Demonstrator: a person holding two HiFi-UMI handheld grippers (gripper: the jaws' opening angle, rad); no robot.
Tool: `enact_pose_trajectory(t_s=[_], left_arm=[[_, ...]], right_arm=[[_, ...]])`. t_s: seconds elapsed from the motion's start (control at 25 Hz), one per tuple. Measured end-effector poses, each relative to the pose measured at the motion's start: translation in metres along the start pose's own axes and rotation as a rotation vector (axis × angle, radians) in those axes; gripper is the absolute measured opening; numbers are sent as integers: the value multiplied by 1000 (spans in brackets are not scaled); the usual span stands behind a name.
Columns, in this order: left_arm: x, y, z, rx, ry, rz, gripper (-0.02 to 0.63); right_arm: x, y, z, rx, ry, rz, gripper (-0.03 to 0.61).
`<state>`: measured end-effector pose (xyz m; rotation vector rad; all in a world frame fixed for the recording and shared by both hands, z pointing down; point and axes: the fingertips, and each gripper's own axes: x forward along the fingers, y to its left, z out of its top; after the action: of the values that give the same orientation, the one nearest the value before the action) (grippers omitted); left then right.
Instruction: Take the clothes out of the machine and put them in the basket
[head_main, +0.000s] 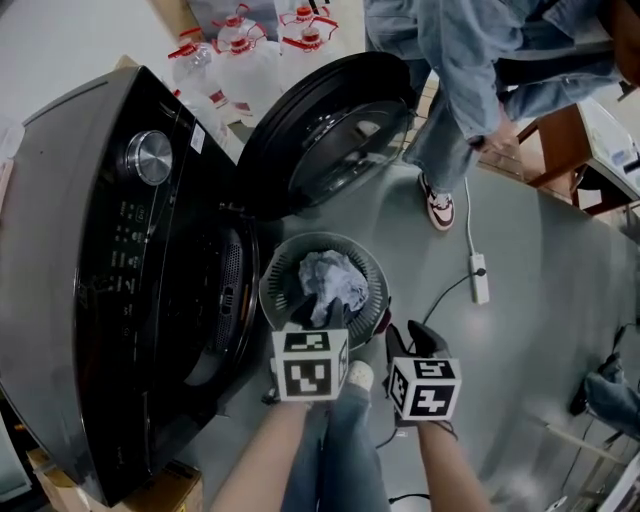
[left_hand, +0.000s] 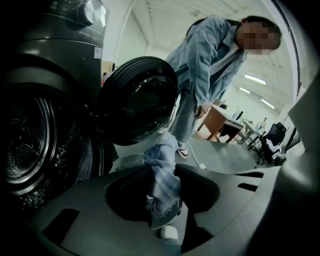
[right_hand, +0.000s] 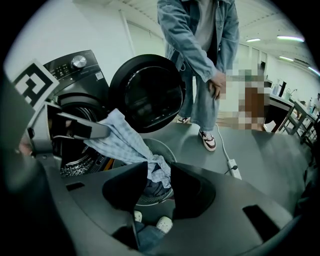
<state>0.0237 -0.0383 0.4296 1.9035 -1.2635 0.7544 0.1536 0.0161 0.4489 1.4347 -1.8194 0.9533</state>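
A light blue checked cloth (right_hand: 117, 140) stretches between my two grippers above the round grey basket (head_main: 272, 280). My left gripper (left_hand: 164, 196) is shut on one end of it, which hangs down between the jaws. The right gripper (right_hand: 155, 186) is shut on the other end, right over the basket (right_hand: 167, 152). Crumpled pale clothes (head_main: 332, 278) lie inside the basket. It stands on the floor in front of the dark washing machine (head_main: 100, 250), whose round door (head_main: 330, 130) is swung wide open. The drum (left_hand: 25, 145) looks dark inside.
A person in denim (head_main: 470, 70) stands beyond the open door, one shoe (head_main: 438, 208) near the basket. A white power strip (head_main: 480, 278) and its cable lie on the floor to the right. Water bottles (head_main: 240, 50) stand behind the machine. A wooden desk (head_main: 560, 150) is at far right.
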Motion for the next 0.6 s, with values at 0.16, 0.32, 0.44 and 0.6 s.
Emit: enact_pose_trajectory(t_s=[0.16, 0.32, 0.44, 0.6], left_arm=[[10, 17, -18, 129, 83, 35, 324], [2, 30, -27, 182, 114, 63, 322], [-18, 31, -27, 188, 134, 68, 322], [-47, 29, -18, 192, 118, 65, 322]], right_arm=[[1, 5, 6, -15, -10, 11, 145], [-7, 13, 14, -37, -2, 13, 144], [-26, 20, 18, -51, 8, 17, 144], [-52, 30, 28, -76, 14, 19, 145]])
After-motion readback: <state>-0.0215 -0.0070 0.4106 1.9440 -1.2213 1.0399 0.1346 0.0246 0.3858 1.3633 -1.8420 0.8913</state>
